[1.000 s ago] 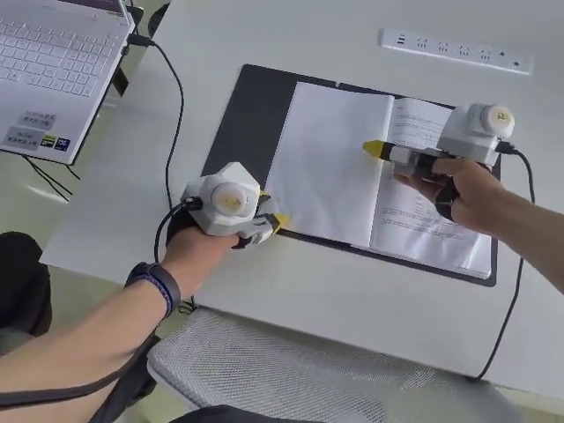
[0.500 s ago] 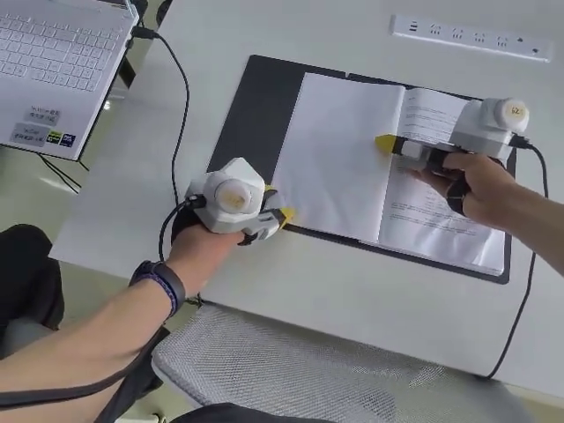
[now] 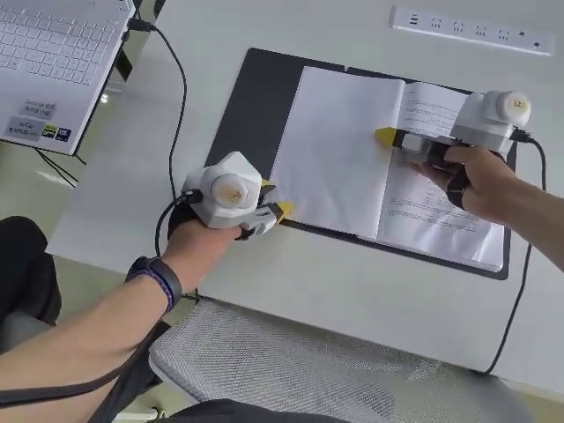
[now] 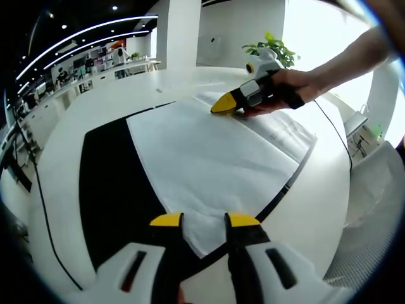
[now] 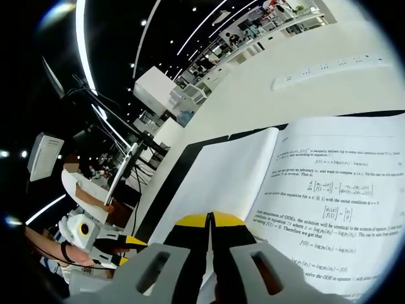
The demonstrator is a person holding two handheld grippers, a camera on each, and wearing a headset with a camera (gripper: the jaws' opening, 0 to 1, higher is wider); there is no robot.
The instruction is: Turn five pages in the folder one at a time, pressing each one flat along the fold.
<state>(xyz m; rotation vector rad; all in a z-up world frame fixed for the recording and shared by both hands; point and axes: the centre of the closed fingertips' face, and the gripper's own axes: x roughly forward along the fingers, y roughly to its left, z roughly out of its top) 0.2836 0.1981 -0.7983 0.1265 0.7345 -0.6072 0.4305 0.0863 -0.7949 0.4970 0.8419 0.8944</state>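
Note:
A black folder [image 3: 251,101] lies open on the white table. A blank white page [image 3: 339,150] lies turned over to the left, with a printed page [image 3: 441,211] to its right. My right gripper [image 3: 385,136] is shut, and its yellow tips rest on the paper at the fold. In the right gripper view the shut jaws [image 5: 210,221] sit between the blank page [image 5: 221,177] and the printed page [image 5: 335,190]. My left gripper [image 3: 278,211] is open at the blank page's near left corner. Its fingers [image 4: 168,220] straddle that corner of the page [image 4: 202,158].
A white laptop [image 3: 53,62] stands at the far left, with a black cable [image 3: 179,97] running down past the folder. A power strip [image 3: 471,31] lies at the back right. A mesh chair seat [image 3: 308,370] sits below the table's near edge.

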